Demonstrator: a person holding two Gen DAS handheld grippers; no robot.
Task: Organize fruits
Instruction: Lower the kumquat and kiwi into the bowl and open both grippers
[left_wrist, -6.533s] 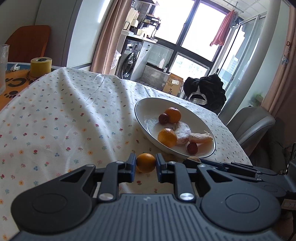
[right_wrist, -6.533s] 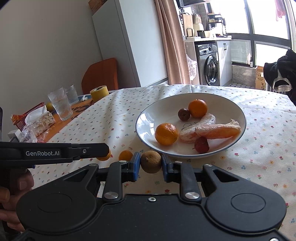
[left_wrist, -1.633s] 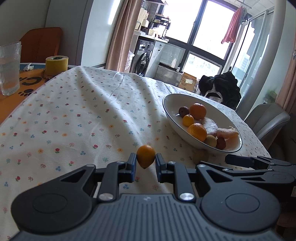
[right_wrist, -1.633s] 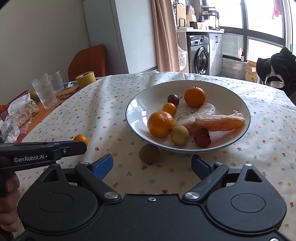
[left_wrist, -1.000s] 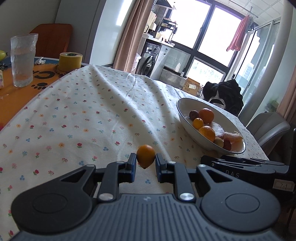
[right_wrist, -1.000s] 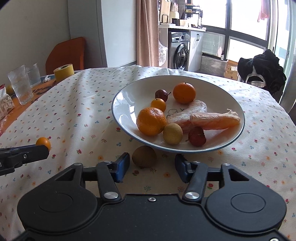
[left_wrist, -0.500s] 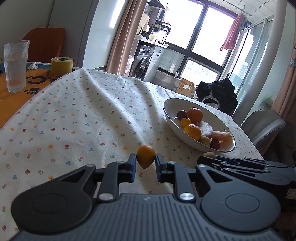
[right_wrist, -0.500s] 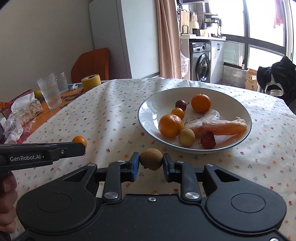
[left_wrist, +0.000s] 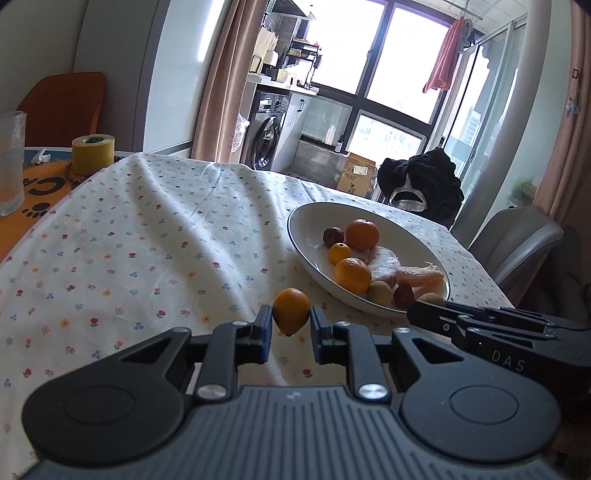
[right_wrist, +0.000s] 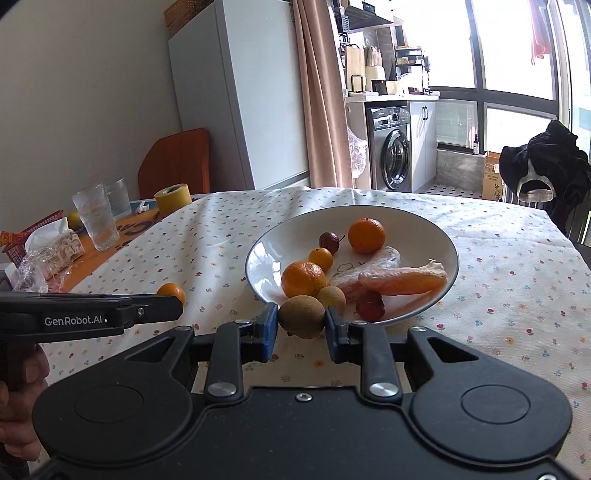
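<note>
Both jaws are closed on fruit: the left gripper (left_wrist: 291, 326) pinches a small orange kumquat (left_wrist: 291, 311), and the right gripper (right_wrist: 301, 330) clamps a brown kiwi (right_wrist: 302, 316) just short of the plate's near rim. At 1 o'clock from the kumquat in the left view, the white plate (right_wrist: 424, 229) on the floral tablecloth (left_wrist: 129, 240) holds two mandarins, a smaller kumquat, a tan longan, two dark red fruits and peeled pale-orange pieces. Toward 10 o'clock in the right view stand two glasses (right_wrist: 96, 218) and a yellow tape roll (right_wrist: 172, 196).

"genrobot.ai" in white on the left gripper (right_wrist: 168, 308) side — "das" on the right gripper (left_wrist: 417, 314) body — big dark letters "ca" partly visible on the orange mat (left_wrist: 37, 184).
</note>
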